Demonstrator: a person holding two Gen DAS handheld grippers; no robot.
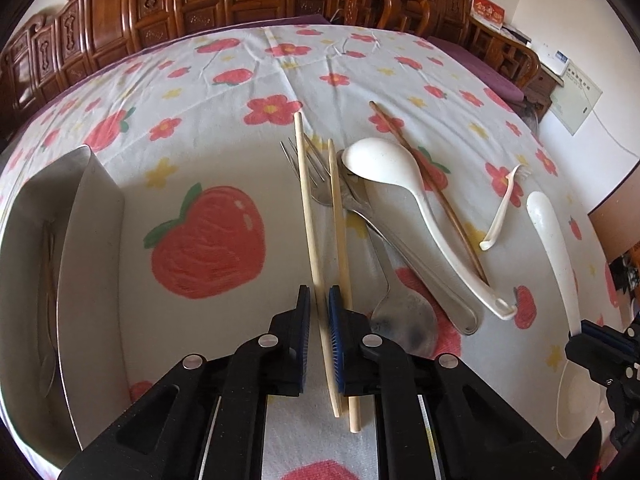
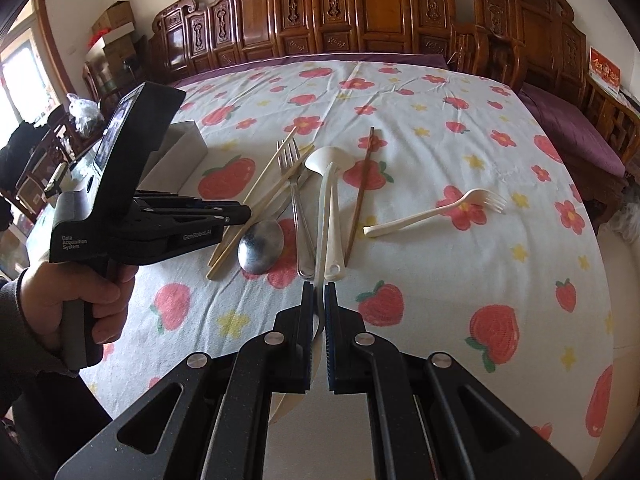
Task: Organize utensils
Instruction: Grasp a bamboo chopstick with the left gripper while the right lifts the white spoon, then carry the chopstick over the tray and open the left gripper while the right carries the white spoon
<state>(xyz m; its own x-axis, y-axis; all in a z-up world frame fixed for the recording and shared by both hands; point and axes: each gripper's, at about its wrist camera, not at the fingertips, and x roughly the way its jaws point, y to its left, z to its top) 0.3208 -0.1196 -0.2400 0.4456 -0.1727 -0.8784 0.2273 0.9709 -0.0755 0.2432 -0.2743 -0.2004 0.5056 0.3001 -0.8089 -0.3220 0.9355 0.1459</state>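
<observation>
My left gripper [image 1: 319, 300] is shut on a pale bamboo chopstick [image 1: 306, 200]; a second bamboo chopstick [image 1: 338, 204] lies beside it. My right gripper [image 2: 319, 300] is shut on the handle of a white plastic spoon [image 1: 554, 232], held above the cloth; its bowl [image 1: 578, 396] hangs low. On the cloth lie a metal fork [image 2: 294, 184], a metal spoon [image 2: 261, 246], another white spoon [image 2: 330, 184], a dark wooden chopstick [image 2: 362, 188] and a white plastic fork [image 2: 440, 210]. A metal box [image 1: 64, 260] stands at the left.
A strawberry-and-flower tablecloth [image 2: 460, 300] covers the table. Carved wooden furniture [image 2: 360, 12] lines the far side, with a purple cushion [image 2: 576, 132] at the right. The metal box holds some utensils, dimly seen.
</observation>
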